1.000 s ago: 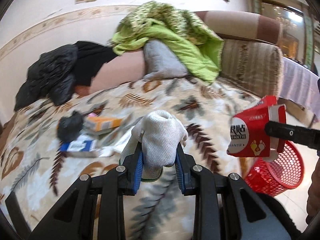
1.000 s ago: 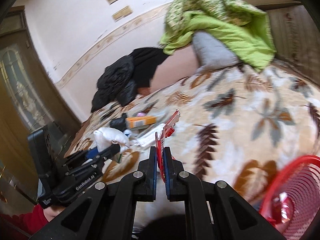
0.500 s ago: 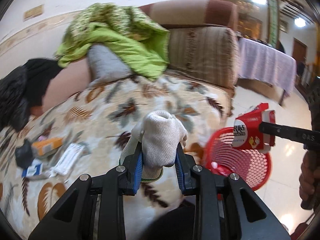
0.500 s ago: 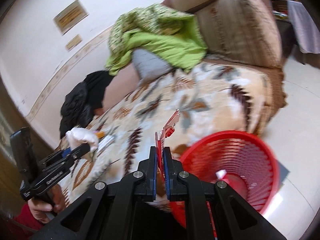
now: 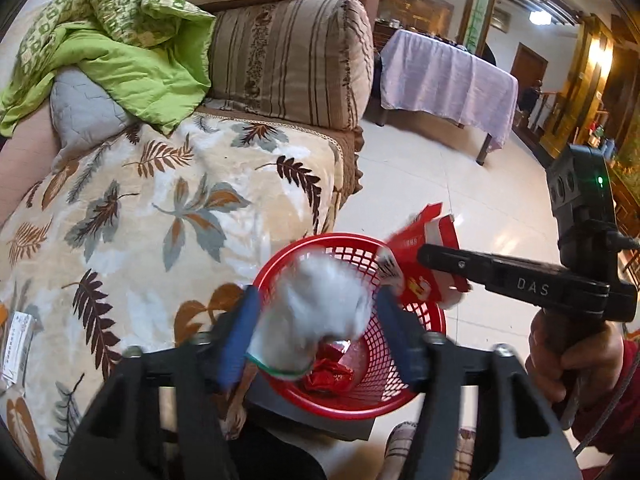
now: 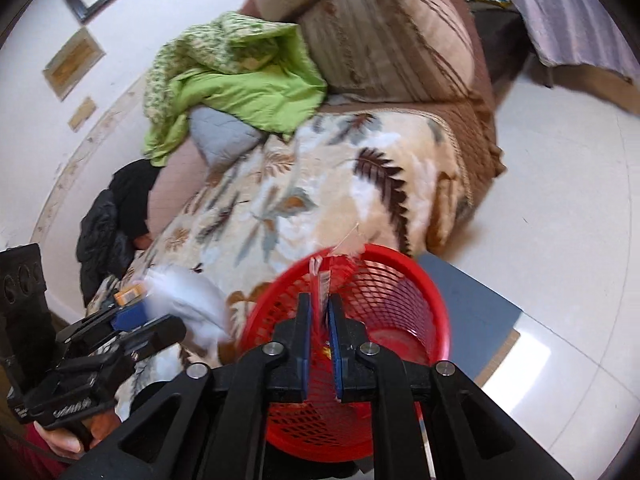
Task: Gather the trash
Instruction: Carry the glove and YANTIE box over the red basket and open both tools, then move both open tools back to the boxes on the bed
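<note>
Now soft, light white sock (image 5: 316, 304) falling free between opening left tongs (image 5: 316, 320) over red basket (image 5: 360, 404); at three o'clock, stiff flat red carton (image 5: 424, 264) edge-pinched, right tongs (image 6: 319, 328) parting.

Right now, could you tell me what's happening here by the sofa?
A person is binning trash with a handheld tool in each hand. Both are over the red basket on the floor beside the sofa. The left tool is opening, with a white glove dropping from between its blue pads. The right tool is just starting to open, the red packet still between its pads. Red wrappers already lie in the basket.
</note>
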A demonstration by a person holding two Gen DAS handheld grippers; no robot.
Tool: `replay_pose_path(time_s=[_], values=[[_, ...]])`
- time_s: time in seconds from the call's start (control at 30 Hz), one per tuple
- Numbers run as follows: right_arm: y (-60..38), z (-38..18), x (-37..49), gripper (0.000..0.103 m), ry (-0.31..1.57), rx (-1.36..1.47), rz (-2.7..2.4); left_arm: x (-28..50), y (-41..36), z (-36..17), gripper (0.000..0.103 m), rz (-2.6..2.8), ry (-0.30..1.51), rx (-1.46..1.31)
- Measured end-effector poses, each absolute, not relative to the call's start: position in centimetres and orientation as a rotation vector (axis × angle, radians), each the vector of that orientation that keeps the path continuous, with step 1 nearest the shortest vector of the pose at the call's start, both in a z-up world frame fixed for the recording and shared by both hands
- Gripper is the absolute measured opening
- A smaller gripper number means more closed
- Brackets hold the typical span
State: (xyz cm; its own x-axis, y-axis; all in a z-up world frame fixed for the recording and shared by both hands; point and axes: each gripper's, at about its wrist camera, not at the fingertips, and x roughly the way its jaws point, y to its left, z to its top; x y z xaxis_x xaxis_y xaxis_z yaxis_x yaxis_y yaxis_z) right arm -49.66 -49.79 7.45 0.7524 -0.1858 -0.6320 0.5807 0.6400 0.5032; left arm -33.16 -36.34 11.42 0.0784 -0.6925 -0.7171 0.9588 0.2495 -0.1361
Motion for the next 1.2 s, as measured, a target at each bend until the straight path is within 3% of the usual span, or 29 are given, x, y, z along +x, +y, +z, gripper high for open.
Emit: replay_pose_path(time_s=[0.1,0.27,0.37,0.8,1.13,1.2], values=[[-49.7,7.8,-50.0,0.026,0.558,0.743,-0.468,-32.6,-35.7,11.7,0.063,-1.282,0.769,0.408],[-49.2,8.6,-48.6,0.031,0.551,0.730,-0.441,-30.5,-33.9,12.5,0.064,-1.235,0.772,0.346],[-48.4,8.9,-46.6,0.041,0.553,0.724,-0.394,-29.0,-32.1,12.9,0.065,-1.181,0.756,0.331],[-40.0,9.2,-33.6,0.050,0.656,0.632,-0.111,-19.9,-19.5,11.6,0.066,-0.877,0.791,0.206],[-32.0,9.4,-22.1,0.052,0.771,0.551,0.082,-10.4,-6.3,9.5,0.066,-0.520,0.787,0.027],[-30.6,9.4,-19.5,0.067,0.782,0.538,0.091,-8.4,-3.7,8.5,0.066,-0.443,0.792,-0.037]])
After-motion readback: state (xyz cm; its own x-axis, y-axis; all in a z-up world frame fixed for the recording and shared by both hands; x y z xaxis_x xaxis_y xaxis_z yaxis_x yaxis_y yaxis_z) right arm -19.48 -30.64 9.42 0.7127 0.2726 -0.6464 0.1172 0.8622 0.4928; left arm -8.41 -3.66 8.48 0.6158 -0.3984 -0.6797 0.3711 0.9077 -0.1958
